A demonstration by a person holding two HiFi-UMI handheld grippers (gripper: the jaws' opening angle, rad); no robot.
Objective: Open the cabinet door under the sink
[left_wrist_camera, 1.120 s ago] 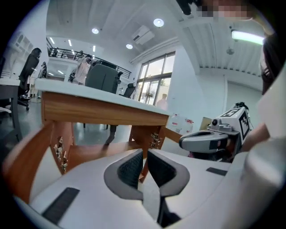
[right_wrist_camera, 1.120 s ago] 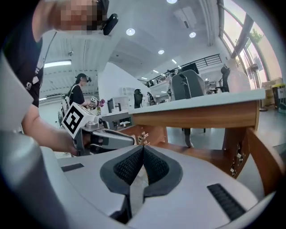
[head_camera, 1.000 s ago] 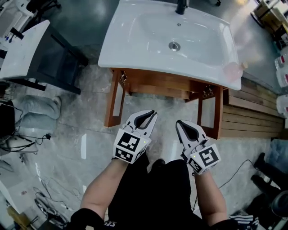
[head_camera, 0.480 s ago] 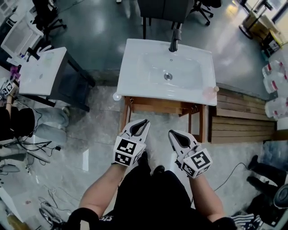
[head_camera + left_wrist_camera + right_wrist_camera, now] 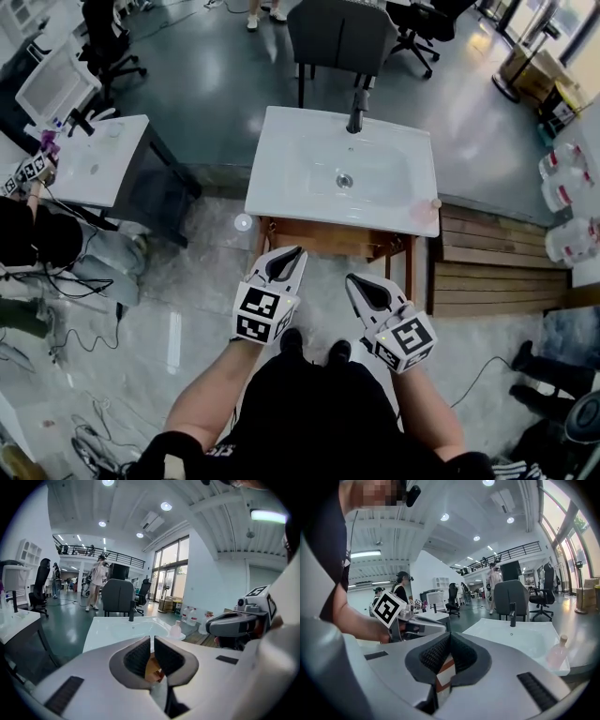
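Left gripper (image 5: 300, 251) barely parted, right gripper (image 5: 351, 278) shut; both empty.
Only head view shows cabinet (image 5: 319, 236) under sink (image 5: 272, 187); gripper views show only its top.

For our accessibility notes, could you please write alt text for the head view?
From above, a person holds two grippers before a white sink on a wooden cabinet whose doors look swung open. The left gripper is closing its jaws on nothing; the right gripper is shut and empty.
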